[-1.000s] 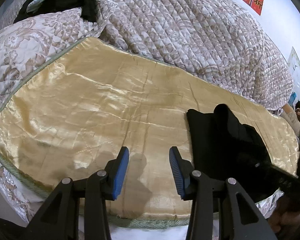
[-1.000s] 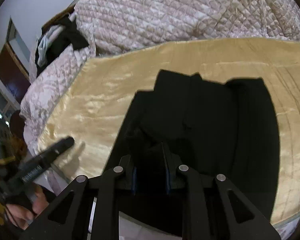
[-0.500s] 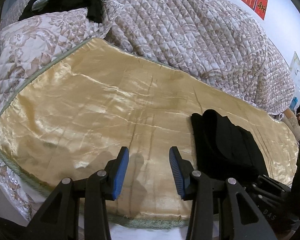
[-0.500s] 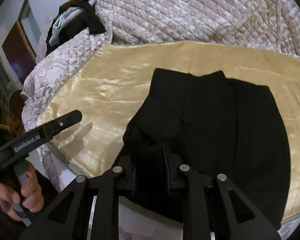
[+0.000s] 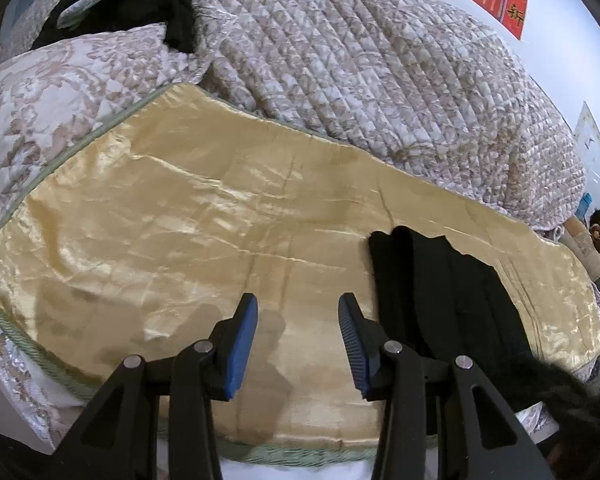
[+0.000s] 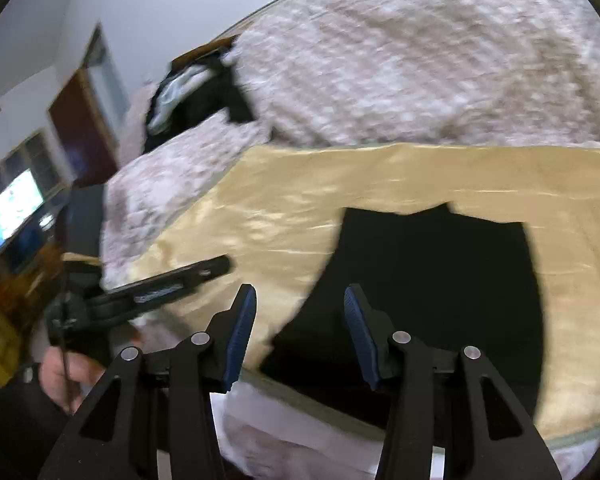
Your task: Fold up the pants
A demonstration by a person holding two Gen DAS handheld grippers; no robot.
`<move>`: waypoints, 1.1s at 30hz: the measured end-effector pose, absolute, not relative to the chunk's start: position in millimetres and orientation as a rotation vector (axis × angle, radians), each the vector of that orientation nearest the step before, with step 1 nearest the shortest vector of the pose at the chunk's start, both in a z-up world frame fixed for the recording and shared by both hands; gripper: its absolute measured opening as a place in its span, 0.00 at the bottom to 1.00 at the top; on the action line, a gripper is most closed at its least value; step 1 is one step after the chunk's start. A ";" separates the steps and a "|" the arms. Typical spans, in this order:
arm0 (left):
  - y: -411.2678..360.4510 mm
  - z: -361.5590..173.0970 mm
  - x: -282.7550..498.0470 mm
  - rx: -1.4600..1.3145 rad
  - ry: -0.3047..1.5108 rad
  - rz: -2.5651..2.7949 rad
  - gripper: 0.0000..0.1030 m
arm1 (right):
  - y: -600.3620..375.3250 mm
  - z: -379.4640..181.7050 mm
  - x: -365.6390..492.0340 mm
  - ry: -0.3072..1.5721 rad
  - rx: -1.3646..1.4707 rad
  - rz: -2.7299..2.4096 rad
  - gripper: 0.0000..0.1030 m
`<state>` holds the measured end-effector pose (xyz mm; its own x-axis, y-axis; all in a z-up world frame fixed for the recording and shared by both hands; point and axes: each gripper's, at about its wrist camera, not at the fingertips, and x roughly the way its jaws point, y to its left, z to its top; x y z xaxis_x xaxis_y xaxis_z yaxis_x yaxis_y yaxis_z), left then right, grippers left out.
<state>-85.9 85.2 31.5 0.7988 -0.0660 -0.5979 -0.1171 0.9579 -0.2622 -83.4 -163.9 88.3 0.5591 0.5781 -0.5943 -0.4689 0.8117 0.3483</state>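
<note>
The black pants point(image 6: 432, 288) lie folded flat on the gold satin sheet point(image 6: 300, 208), reaching its near edge. They show at the right in the left wrist view point(image 5: 444, 300). My right gripper point(image 6: 300, 332) is open and empty, held above the pants' near left corner. My left gripper point(image 5: 298, 340) is open and empty above bare sheet point(image 5: 180, 220), left of the pants. The left gripper also shows from the side in the right wrist view point(image 6: 168, 288).
A quilted floral bedspread point(image 5: 360, 68) is bunched behind the sheet. Dark and pale clothes point(image 5: 140, 8) are piled at the back left. A quilted pillow point(image 5: 52, 92) lies at the left. The bed's near edge point(image 5: 292, 454) runs below the grippers.
My right gripper has opened and let go of the pants, then lifted back; the pants now lie flat. The left gripper stayed open and barely moved.
</note>
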 end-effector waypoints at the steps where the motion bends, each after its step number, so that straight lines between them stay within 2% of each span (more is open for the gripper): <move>1: 81.5 31.5 -85.2 -0.290 0.646 0.017 0.43 | -165.4 75.0 -79.3 0.808 0.155 0.602 0.25; 3: 75.7 32.6 -85.0 -0.279 0.642 0.004 0.43 | -160.5 47.1 -76.8 0.920 0.131 0.621 0.21; 10: 45.1 45.4 -71.3 -0.244 0.646 -0.082 0.43 | -199.8 67.1 -57.8 0.855 0.215 0.621 0.21; 19: -19.9 68.7 -17.5 -0.080 0.642 -0.235 0.43 | -227.7 73.0 29.2 0.933 0.150 0.475 0.21; 24: -27.0 33.4 21.7 -0.038 0.751 -0.199 0.44 | -215.3 48.2 64.7 1.008 0.123 0.481 0.21; 25: -25.1 23.4 24.3 -0.036 0.774 -0.187 0.46 | -220.5 42.6 70.8 1.008 0.146 0.455 0.17; 27: -21.2 19.3 21.4 -0.053 0.746 -0.193 0.47 | -230.2 40.7 73.7 0.996 0.193 0.428 0.12; 33: -18.4 21.1 18.4 -0.060 0.736 -0.194 0.49 | -244.7 42.8 73.5 0.957 0.271 0.388 0.11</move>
